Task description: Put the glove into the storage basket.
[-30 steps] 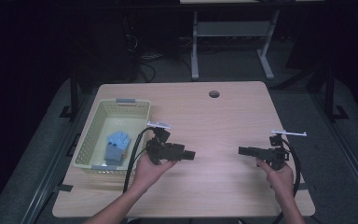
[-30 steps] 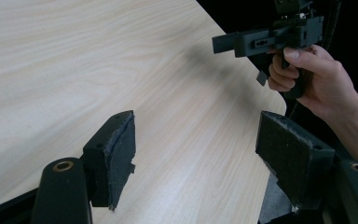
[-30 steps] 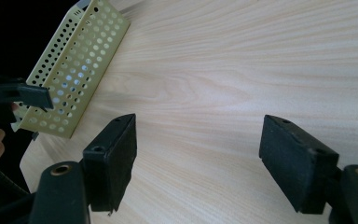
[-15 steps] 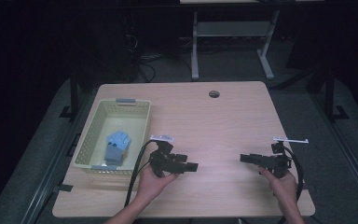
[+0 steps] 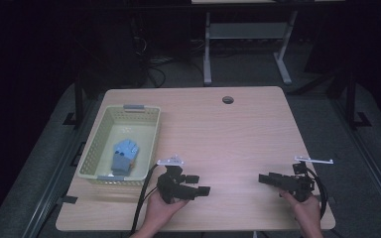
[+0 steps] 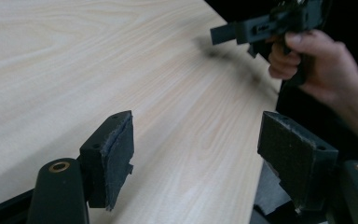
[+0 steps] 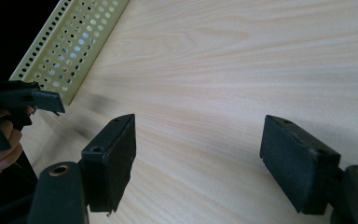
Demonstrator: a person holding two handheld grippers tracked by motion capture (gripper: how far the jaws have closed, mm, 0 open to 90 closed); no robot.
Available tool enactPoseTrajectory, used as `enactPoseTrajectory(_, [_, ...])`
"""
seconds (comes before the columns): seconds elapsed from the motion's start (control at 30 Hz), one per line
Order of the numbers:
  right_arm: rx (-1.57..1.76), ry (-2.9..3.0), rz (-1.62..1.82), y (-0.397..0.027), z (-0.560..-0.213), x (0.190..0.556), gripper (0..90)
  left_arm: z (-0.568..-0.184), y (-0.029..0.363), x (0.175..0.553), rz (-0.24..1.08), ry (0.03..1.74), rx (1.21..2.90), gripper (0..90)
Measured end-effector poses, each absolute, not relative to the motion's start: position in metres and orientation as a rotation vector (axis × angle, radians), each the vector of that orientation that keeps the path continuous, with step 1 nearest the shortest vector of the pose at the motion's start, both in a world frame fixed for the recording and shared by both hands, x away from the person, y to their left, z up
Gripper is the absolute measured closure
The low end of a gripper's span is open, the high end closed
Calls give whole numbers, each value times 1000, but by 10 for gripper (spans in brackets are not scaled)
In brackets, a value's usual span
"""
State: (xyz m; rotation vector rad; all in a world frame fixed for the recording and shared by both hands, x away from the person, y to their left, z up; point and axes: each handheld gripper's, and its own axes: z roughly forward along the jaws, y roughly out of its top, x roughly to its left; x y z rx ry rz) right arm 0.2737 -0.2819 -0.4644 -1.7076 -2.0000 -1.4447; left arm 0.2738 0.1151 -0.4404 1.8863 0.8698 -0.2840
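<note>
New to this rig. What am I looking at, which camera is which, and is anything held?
There is no robot arm here: a person holds a two-jaw hand tool in each hand, the left gripper and the right gripper. The high view looks down on the wooden table from above. The other two cameras ride on the grippers and look along their black jaws. A yellow basket sits at the table's left side, with a blue object inside. Both grippers stand open above bare wood, holding nothing.

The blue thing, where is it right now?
In the high view the blue thing lies inside the yellow basket at the table's left, just beyond the left gripper.
</note>
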Motion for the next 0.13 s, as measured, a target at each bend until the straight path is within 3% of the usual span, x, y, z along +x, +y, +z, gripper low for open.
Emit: enactPoseTrajectory(0.13, [-1705, -1983, -1481, -282, -466, 265, 254, -446, 119, 268, -287, 876, 1848, 268])
